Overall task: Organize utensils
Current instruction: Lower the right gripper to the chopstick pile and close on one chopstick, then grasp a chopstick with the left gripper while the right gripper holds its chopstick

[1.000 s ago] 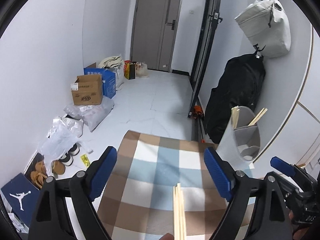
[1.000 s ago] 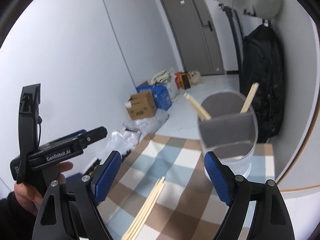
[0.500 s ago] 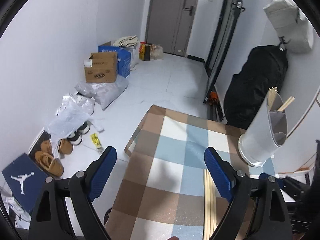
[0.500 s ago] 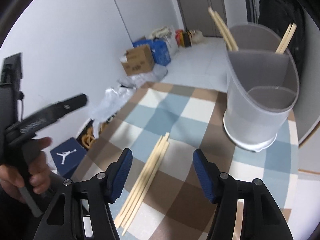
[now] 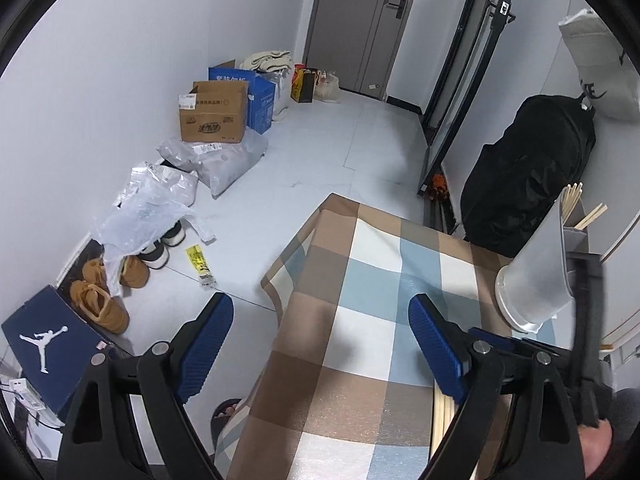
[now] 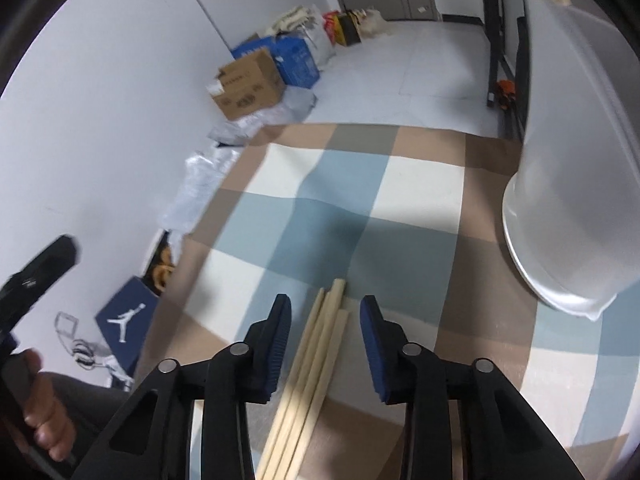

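Right gripper (image 6: 325, 342) closing around chopsticks (image 6: 316, 364) on checked cloth (image 6: 416, 208), pads not yet touching, left gripper (image 5: 320, 344) wide, empty, holder (image 6: 576, 184) far right.

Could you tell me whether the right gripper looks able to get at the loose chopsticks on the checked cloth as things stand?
Probably yes. The right gripper already straddles the chopsticks, jaws closing with clear gaps either side, and nothing lies between; the grey holder stands well aside.
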`<state>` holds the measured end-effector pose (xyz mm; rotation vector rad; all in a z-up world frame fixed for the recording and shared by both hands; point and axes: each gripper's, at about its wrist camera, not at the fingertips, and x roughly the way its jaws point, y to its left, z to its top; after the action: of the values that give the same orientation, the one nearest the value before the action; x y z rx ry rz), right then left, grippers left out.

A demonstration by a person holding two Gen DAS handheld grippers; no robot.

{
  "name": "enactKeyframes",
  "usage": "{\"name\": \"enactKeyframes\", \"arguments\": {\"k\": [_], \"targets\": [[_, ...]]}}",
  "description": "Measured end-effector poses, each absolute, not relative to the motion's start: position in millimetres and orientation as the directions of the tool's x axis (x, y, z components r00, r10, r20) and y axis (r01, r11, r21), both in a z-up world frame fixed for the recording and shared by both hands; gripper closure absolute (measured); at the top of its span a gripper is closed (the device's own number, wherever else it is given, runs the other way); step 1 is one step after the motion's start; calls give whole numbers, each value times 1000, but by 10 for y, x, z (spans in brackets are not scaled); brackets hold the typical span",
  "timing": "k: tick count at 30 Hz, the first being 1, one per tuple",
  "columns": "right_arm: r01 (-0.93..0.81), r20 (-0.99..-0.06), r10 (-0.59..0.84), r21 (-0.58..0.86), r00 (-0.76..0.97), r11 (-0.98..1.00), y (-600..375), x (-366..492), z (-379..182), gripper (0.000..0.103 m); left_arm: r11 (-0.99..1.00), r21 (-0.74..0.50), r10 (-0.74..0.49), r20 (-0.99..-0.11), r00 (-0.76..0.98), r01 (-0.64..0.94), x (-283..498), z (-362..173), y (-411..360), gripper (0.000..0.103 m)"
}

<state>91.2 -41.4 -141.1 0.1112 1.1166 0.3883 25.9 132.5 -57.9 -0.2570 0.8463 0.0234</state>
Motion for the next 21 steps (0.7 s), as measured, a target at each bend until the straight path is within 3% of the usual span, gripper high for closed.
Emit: {"name": "enactKeyframes", "arguments": {"k": [10, 15, 21], "targets": [[-194, -900, 280, 225, 335, 955, -249, 1101, -1520, 82, 972, -212, -89, -740, 667, -105, 284, -572, 1336, 17], [-166, -914, 216, 167, 343, 972, -207, 1112, -1509, 96, 969, -219, -89, -738, 669, -112, 283, -577, 1362, 17], [-152, -902, 239, 196, 360, 969, -275, 1067, -1505, 97, 962, -237, -87, -739, 668, -137, 286, -572, 1457, 17]]}}
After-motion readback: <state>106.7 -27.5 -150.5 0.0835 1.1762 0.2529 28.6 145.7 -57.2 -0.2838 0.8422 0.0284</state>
